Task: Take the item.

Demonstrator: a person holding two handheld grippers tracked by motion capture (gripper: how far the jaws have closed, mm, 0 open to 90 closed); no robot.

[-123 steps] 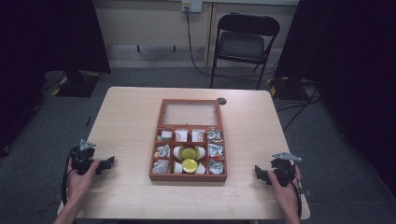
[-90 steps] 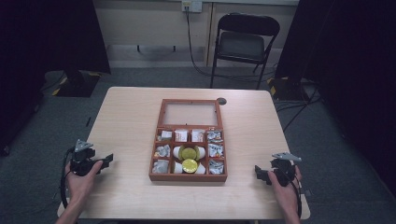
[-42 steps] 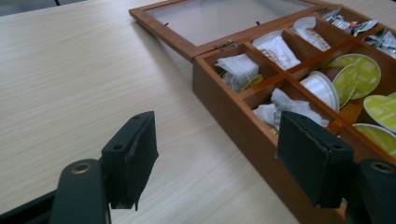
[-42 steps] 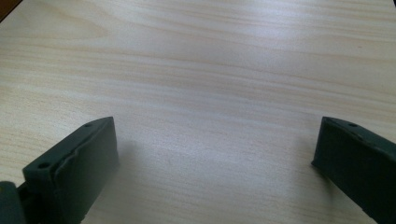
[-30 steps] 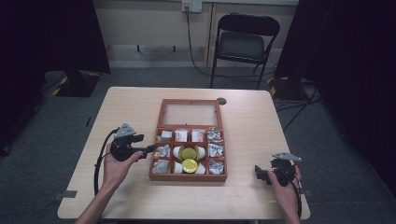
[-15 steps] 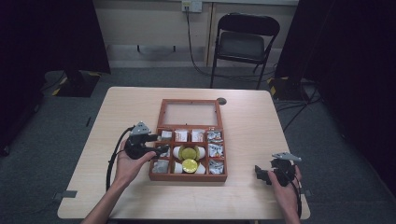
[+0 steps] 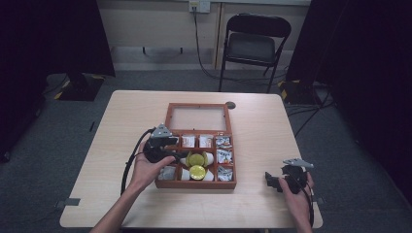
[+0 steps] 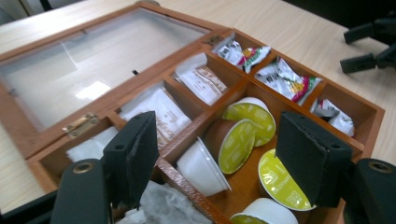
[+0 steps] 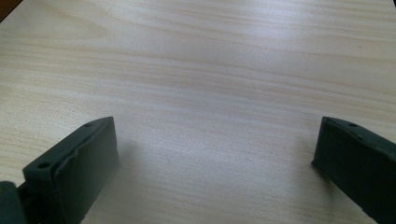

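Left gripper (image 7: 180,155) unclenched, jaws just closing, nothing pinched, over box (image 7: 196,183). Target tilted pod (image 8: 236,144), box's 9 o'clock; descend straight, clear divider. Right gripper (image 7: 272,180) released, idle.

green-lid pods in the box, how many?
4, all in the middle column of the box: two at the back, two nearer. More may be hidden.

Looks like a lab/recording studio setup: bare light-wood counter (image 7: 121,145) on grey carpet (image 7: 53,145), black curtains (image 7: 48,39) both sides, lone folding chair (image 7: 255,41) at the back wall, cable running to a wall socket (image 7: 199,6), tape marks on the floor.
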